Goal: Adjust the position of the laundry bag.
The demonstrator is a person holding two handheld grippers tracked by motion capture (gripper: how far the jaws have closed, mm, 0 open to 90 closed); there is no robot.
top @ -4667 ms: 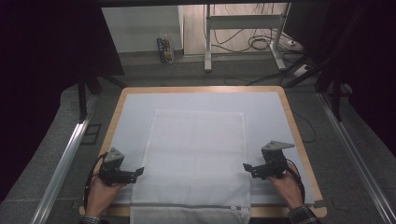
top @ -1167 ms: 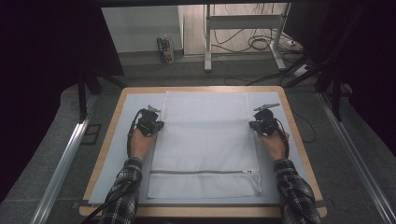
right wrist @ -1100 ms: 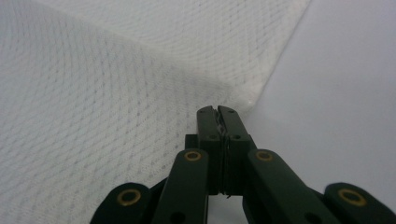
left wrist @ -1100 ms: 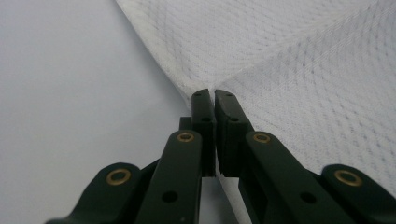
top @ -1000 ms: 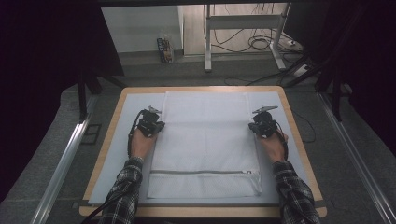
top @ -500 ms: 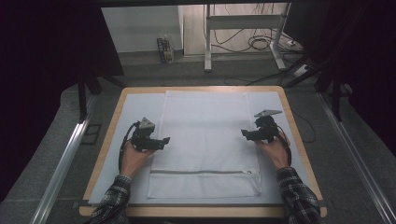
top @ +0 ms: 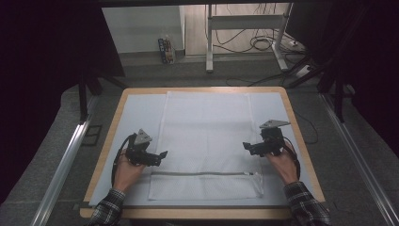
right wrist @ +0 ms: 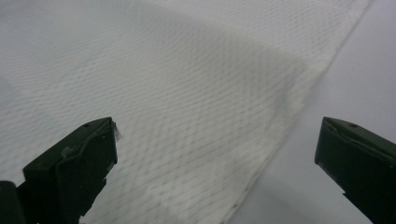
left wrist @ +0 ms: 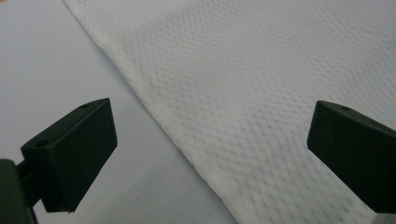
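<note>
Your mesh bag [top: 206, 143] lies flat down the middle of the table [top: 301, 136], its long axis running from the far edge toward you, with the zipper [top: 202, 173] crossing it near your end. Both of your grippers have just been opening, and nothing is caught between their jaws — in each gripper view the black jaws stand wide apart over the cloth.

Your left gripper [top: 160, 156] sits at the bag's left edge, pointing inward; in its own view that edge [left wrist: 161, 128] runs on a slant between the jaws, mesh on one side and bare table cover on the other. Your right gripper [top: 248, 147] mirrors it at the right edge [right wrist: 285, 135], also pointing inward.

So the cloth lies straight ahead of each pair of jaws, and each hand is nearest its own side — roughly level with each other, a little above the zipper line. Whatever you grip next, each edge is reachable without crossing over.
</note>
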